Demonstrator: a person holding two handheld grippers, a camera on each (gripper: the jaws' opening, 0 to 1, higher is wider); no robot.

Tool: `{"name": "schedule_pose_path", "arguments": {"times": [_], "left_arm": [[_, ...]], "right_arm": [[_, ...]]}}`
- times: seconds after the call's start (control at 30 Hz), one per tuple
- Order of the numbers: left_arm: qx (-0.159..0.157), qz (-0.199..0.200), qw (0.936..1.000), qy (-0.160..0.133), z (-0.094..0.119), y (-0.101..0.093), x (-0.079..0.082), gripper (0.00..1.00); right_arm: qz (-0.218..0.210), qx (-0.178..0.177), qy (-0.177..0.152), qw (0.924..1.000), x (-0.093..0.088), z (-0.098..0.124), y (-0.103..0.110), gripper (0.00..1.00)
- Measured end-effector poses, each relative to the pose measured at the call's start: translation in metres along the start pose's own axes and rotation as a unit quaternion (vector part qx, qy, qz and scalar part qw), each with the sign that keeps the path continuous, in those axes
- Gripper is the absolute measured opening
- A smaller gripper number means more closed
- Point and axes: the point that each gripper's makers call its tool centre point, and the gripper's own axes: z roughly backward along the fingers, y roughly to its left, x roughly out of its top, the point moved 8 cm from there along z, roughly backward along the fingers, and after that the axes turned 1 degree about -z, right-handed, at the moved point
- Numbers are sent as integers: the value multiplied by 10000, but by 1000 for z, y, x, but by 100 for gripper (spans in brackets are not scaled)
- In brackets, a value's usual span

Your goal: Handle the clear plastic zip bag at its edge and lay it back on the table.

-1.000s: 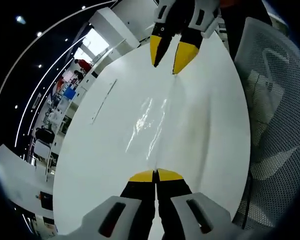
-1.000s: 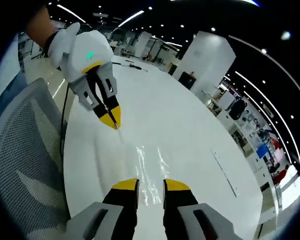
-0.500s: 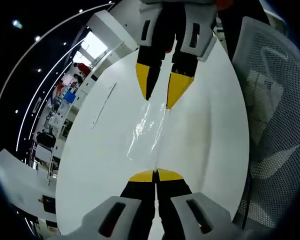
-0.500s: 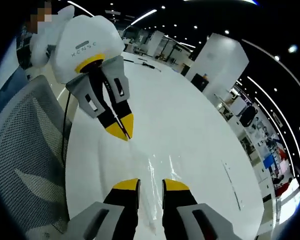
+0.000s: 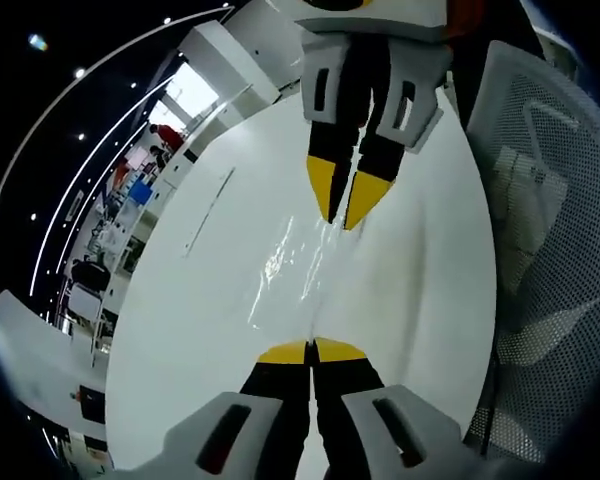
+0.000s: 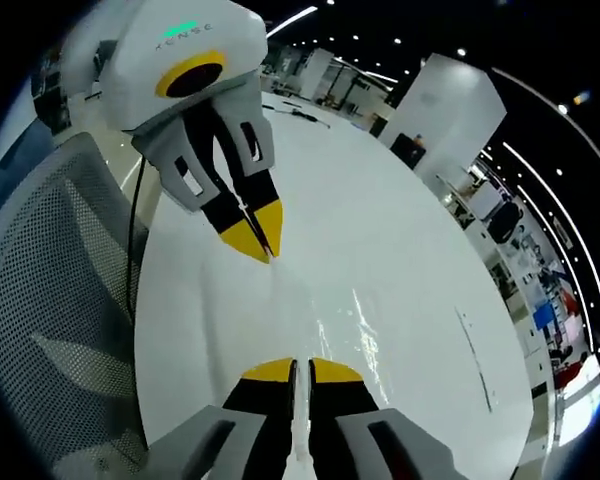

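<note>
Clear plastic zip bag (image 5: 298,262) hangs stretched over the glossy white table (image 5: 180,340), pinched at opposite edges: left yellow-tipped gripper (image 5: 311,351) clamped shut on the near edge, right yellow-tipped gripper (image 5: 344,206) nearly closed on the far edge. Lower both together, keep film taut, release once flat. Plenty of bare tabletop; grey mesh chair (image 6: 50,300) sits beside the table edge.
</note>
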Motion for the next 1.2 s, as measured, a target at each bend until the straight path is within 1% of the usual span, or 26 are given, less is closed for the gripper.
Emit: {"name": "schedule_pose_path", "arguments": {"times": [0.07, 0.13, 0.23, 0.27, 0.3, 0.33, 0.37, 0.4, 0.43, 0.47, 0.5, 0.53, 0.57, 0.6, 0.63, 0.67, 0.77, 0.8, 0.87, 0.9, 1.0, 1.07, 1.1, 1.13, 1.2], "left_arm": [[36, 63, 10000, -27, 0, 1, -1, 0], [41, 198, 9998, -90, 2, 1, -3, 0], [205, 308, 9990, -237, 10, 1, -6, 2], [285, 408, 9983, -292, 13, 2, -7, 4], [382, 642, 9965, -366, 17, 2, -9, 6], [411, 807, 9949, -451, 21, 2, -8, 9], [397, 815, 9941, -592, 25, 1, -6, 10], [424, 661, 9949, -640, 31, -1, -3, 10], [419, 600, 9951, -672, 33, -4, -1, 10], [367, 529, 9949, -777, 34, -6, 3, 11], [321, 454, 9946, -876, 34, -9, 7, 12], [312, 423, 9950, -853, 32, -12, 10, 11], [231, 304, 9950, -919, 29, -14, 13, 11], [199, 82, 9959, -878, 24, -17, 13, 11], [213, 62, 9959, -872, 21, -18, 13, 12], [136, 157, 9958, -896, 18, -19, 13, 11], [168, 303, 9952, -918, 12, -16, 9, 10], [161, 288, 9953, -906, 10, -16, 8, 10], [257, 95, 9961, -839, 5, -13, 4, 11], [219, 145, 9958, -882, 3, -11, 2, 11], [252, 158, 9960, -842, -2, -6, -2, 10], [184, 181, 9959, -867, -6, -2, -2, 10], [184, 113, 9961, -852, -8, -1, -2, 10], [117, 80, 9964, -831, -10, -1, -1, 9], [57, 1, 9967, -808, -13, -2, 0, 6]], "right_arm": [[-46, -25, 19, 10000, 0, -2, 0, 0], [-218, -41, 39, 9997, 1, -3, -1, 0], [-291, -75, 149, 9994, 3, -7, -2, 0], [-301, -70, 168, 9994, 4, -9, -3, 0], [-341, -56, 191, 9992, 5, -9, -3, 0], [-363, -29, 198, 9991, 6, -10, -3, 0], [-360, 11, 216, 9991, 9, -13, -2, 0], [-334, 14, 234, 9992, 11, -14, -2, 0], [-317, 40, 254, 9992, 13, -16, -2, 0], [-308, 65, 259, 9992, 15, -18, -2, 0], [-295, 85, 260, 9992, 20, -21, -2, 0], [-257, 107, 266, 9993, 25, -24, -2, 0], [-243, 122, 269, 9993, 26, -25, -1, 0], [-187, 199, 288, 9992, 31, -28, 0, 0], [-130, 199, 302, 9993, 34, -30, 1, 0], [-99, 201, 321, 9992, 37, -31, 1, 0], [-54, 163, 335, 9993, 42, -32, -1, 0], [-56, 157, 345, 9993, 42, -32, -2, 0], [-4, 166, 383, 9991, 40, -32, -4, 0], [56, 147, 458, 9988, 38, -32, -7, 0], [-50, 158, 452, 9988, 34, -28, -10, 0], [2, 134, 485, 9987, 32, -25, -11, 0], [-5, 143, 477, 9988, 32, -25, -11, 0], [-9, 118, 474, 9988, 31, -24, -12, 0], [-87, 53, 464, 9989, 32, -22, -14, 0]]}}
